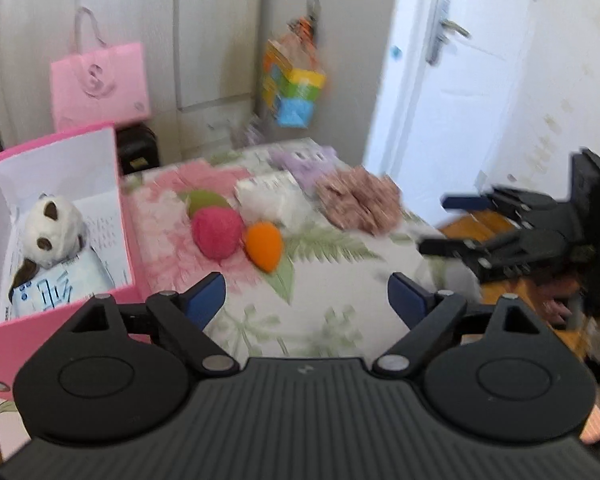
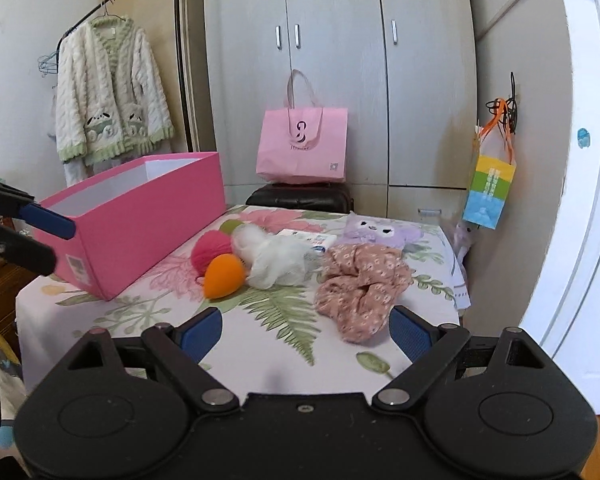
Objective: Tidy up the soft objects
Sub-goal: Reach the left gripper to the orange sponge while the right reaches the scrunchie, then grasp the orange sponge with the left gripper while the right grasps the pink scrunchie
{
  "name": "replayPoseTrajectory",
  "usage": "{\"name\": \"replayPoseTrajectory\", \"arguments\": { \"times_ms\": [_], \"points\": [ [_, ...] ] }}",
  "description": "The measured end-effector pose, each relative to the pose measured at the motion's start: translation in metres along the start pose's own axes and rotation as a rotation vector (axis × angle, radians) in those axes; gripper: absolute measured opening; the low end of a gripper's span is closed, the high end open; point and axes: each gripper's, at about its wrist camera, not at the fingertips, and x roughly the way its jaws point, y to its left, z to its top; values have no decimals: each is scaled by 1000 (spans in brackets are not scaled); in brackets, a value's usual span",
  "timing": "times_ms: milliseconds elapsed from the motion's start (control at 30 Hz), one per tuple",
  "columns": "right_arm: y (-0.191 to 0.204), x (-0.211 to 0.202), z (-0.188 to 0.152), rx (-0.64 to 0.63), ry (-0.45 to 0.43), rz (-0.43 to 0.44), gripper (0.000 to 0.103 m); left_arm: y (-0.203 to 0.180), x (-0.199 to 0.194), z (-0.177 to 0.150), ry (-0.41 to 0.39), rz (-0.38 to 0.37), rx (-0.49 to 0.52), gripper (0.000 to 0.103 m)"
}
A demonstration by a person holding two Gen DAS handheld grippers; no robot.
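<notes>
On the floral-clothed table (image 2: 284, 344) lie a pink yarn ball (image 1: 216, 232) (image 2: 210, 254), an orange egg-shaped sponge (image 1: 264, 244) (image 2: 223, 274), a green ball (image 1: 204, 200), a white mesh pouf (image 2: 276, 262), a pink floral scrunchie (image 1: 360, 200) (image 2: 360, 288) and a purple plush (image 2: 376, 232). The pink box (image 1: 4, 344) (image 2: 140, 228) at the left holds a panda plush (image 1: 54, 228) and a tissue pack (image 1: 56, 288). My left gripper (image 1: 306, 296) (image 2: 52, 240) hangs open beside the box. My right gripper (image 2: 306, 332) (image 1: 448, 224) is open just short of the scrunchie.
A pink paper bag (image 2: 302, 144) stands on a black case (image 2: 300, 198) behind the table, before a grey wardrobe (image 2: 340, 60). A coloured bag (image 2: 488, 188) hangs at the right, near a white door (image 1: 460, 80). A fleece jacket (image 2: 112, 92) hangs on a rack at the left.
</notes>
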Motion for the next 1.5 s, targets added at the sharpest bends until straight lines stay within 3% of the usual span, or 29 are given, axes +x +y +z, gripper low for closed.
{"name": "replayPoseTrajectory", "arguments": {
  "times_ms": [100, 167, 433, 567, 733, 833, 933, 1067, 1233, 1300, 1500],
  "points": [
    [-11, 6, 2, 0, -19, 40, 93, -9, 10, -2, -75, 75, 22, 88],
    [-14, 12, 5, -16, -31, 19, 93, -13, 20, -3, -99, 98, 19, 88],
    [-23, 50, 17, -46, -11, -37, 93, -11, 77, -3, -68, 154, -39, 85],
    [-24, 69, 20, -27, 4, -65, 93, -6, 107, -4, -21, 149, -48, 79],
    [-23, 90, 22, -58, 34, -84, 92, -3, 127, -3, -41, 187, -60, 74],
    [-26, 102, 22, -49, 63, -115, 92, -3, 133, -5, -45, 196, -44, 56],
    [-30, 109, 20, -8, 100, -132, 90, 0, 140, -6, -50, 187, -58, 55],
    [-36, 116, 14, 26, 137, -149, 77, 6, 146, -9, -40, 181, -109, 50],
    [-38, 115, 6, 66, 137, -127, 43, 10, 150, -12, -29, 173, -138, 44],
    [-35, 111, 4, 69, 118, -122, 34, 10, 150, -12, -29, 179, -140, 38],
    [-27, 101, -2, 92, 63, -108, 26, 8, 145, -13, -42, 186, -142, 37]
  ]
}}
